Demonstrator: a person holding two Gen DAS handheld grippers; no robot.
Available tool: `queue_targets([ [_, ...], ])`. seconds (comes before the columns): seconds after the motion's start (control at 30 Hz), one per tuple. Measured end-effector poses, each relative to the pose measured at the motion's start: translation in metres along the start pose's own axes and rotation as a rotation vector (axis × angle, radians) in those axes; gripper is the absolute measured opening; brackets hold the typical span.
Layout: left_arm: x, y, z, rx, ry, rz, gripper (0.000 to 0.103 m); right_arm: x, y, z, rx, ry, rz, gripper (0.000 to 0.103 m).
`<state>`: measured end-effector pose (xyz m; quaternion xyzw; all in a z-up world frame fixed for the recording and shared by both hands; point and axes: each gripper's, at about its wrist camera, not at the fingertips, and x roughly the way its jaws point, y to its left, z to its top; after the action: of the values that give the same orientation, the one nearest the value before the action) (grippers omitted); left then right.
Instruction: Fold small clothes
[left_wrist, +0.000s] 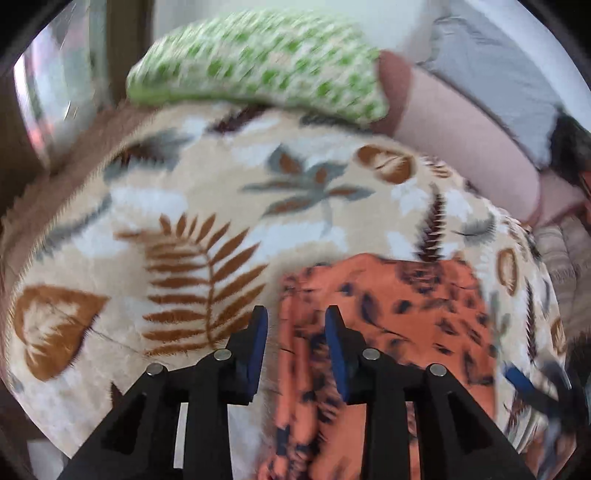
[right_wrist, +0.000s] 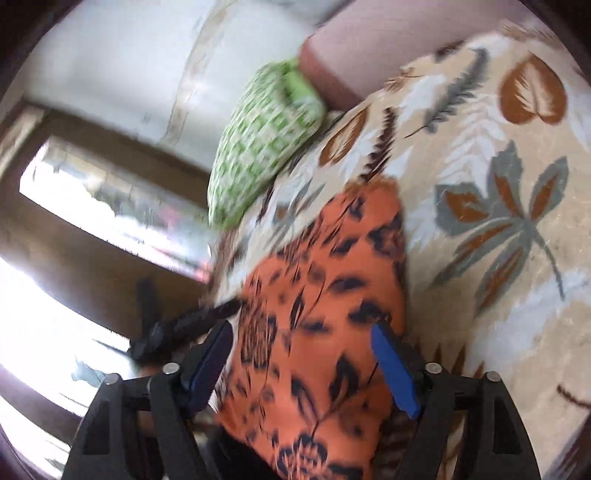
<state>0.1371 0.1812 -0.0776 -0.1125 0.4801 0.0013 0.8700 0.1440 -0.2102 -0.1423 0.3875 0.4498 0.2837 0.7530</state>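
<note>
Cloth (left_wrist: 384, 317), orange with dark print, lies on the leaf-print bed (left_wrist: 192, 206) just ahead of our left gripper (left_wrist: 297, 317), its jaws slightly apart and empty; our right gripper (right_wrist: 303, 339) spreads wide over it. Between folds, we judge; next, pinch an edge.

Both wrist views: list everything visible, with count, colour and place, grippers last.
Garment: one, orange with dark print, lying on the blanket.
Blanket: one, cream with brown and grey leaves, covering the surface.
Pillow: one, green and white check, at the blanket's far edge.
Bolster: one, pinkish, beside the pillow.
Window: one, bright, brown frame, beyond the bed.
Left gripper: black, blue pads, partly open over the garment's edge.
Right gripper: black, blue pads, wide open over the garment.
</note>
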Motion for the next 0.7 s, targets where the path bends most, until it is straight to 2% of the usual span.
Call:
queue_targets([
  [0.07, -0.015, -0.019, -0.008, 0.071, -0.026, -0.031, 0.034, 0.008, -0.019, 0.016, 0.085, -0.002, 0.021, 0.082],
  [0.13, -0.012, -0.034, -0.017, 0.125, -0.004, -0.049, 0.034, 0.023, -0.037, 0.032, 0.161, 0.014, 0.038, 0.082],
  [0.23, 0.026, -0.035, -0.031, 0.131, 0.111, 0.043, 0.032, 0.055, -0.054, 0.045, 0.260, 0.095, 0.077, 0.082],
  [0.27, 0.039, -0.030, -0.036, 0.114, 0.134, 0.042, 0.032, 0.066, -0.057, 0.048, 0.293, 0.120, 0.079, 0.079],
  [0.33, 0.038, -0.030, -0.040, 0.141, 0.107, 0.062, 0.033, 0.071, -0.046, 0.054, 0.237, 0.122, 0.034, 0.041],
  [0.37, 0.036, -0.033, -0.040, 0.160, 0.100, 0.082, 0.033, 0.071, -0.036, 0.056, 0.190, 0.121, 0.012, 0.030],
  [0.4, 0.037, -0.036, -0.041, 0.174, 0.094, 0.095, 0.033, 0.070, -0.024, 0.057, 0.126, 0.107, -0.041, 0.030],
  [0.43, 0.037, -0.036, -0.042, 0.177, 0.091, 0.097, 0.033, 0.074, -0.020, 0.056, 0.072, 0.108, -0.133, 0.029],
  [0.5, 0.038, -0.037, -0.042, 0.174, 0.090, 0.095, 0.033, 0.083, -0.030, 0.052, 0.067, 0.131, -0.218, 0.030],
  [0.57, 0.036, -0.037, -0.042, 0.171, 0.092, 0.090, 0.033, 0.070, -0.035, 0.047, 0.125, 0.096, -0.118, 0.035],
  [0.67, 0.035, -0.036, -0.041, 0.174, 0.094, 0.081, 0.033, 0.032, -0.029, 0.032, 0.154, 0.043, -0.038, 0.078],
  [0.7, 0.036, -0.036, -0.041, 0.174, 0.093, 0.082, 0.033, 0.022, -0.026, 0.026, 0.153, 0.035, -0.029, 0.080],
])
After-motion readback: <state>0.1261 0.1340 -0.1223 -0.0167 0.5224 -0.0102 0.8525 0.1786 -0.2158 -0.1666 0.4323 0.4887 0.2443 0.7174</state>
